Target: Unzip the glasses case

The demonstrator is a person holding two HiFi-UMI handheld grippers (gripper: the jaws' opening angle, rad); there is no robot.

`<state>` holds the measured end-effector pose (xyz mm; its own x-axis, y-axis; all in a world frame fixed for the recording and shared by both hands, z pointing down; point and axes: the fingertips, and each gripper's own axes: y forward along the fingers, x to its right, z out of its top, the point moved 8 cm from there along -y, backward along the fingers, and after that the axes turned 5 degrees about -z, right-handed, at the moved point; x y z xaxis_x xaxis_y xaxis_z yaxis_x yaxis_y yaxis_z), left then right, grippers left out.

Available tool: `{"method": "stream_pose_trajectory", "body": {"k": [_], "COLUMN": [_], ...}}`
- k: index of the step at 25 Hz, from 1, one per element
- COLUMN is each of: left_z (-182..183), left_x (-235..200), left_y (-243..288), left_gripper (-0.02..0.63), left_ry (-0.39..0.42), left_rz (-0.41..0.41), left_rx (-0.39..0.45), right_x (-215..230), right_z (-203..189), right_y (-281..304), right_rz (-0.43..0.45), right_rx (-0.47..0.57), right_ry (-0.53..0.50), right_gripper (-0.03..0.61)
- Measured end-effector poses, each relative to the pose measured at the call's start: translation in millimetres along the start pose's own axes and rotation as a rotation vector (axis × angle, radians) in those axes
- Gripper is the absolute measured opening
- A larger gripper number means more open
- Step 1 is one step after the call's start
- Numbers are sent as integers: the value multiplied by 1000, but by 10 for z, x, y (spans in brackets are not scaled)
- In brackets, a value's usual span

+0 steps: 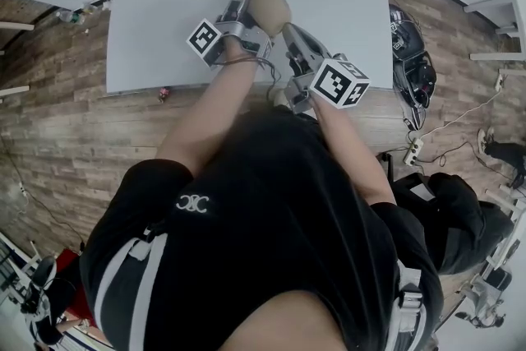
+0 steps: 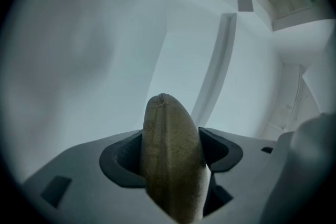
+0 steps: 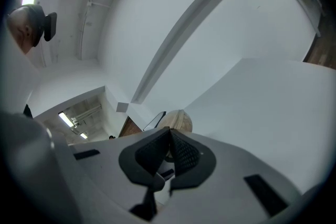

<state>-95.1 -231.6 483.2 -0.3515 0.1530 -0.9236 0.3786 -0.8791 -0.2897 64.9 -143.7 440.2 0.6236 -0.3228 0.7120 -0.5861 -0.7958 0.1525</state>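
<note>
Lab-like room: white table point(image 1: 164, 20), floor cables point(image 1: 460, 116), power strip point(image 1: 413, 149).

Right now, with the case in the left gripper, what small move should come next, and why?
Probably draw the right gripper slowly along the zip seam. Its fingers are shut right at the end of the glasses case, though whether they pinch the pull isn't visible, and the left gripper clamps the case between its fingers.

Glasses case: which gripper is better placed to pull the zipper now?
Likely right. The left gripper is clamped around the glasses case, holding it, while the right gripper, shut, sits at the case's end.
</note>
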Motion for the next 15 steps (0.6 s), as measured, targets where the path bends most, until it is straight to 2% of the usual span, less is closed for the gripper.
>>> {"method": "stream_pose_trajectory", "body": {"k": [5,15], "left_z": [23,55], "left_x": [-107,-193], "left_y": [-69,-134], "left_gripper": [310,310], "left_ry": [-68,-62], "left_rz": [30,73], "left_rx": [71,80], "right_x": [-18,-18], "right_z": [-70,-218], "right_y": [22,37], "right_rz": [-10,-38], "right_rx": [3,-48], "right_ry": [8,-15], "right_gripper": [20,20]}}
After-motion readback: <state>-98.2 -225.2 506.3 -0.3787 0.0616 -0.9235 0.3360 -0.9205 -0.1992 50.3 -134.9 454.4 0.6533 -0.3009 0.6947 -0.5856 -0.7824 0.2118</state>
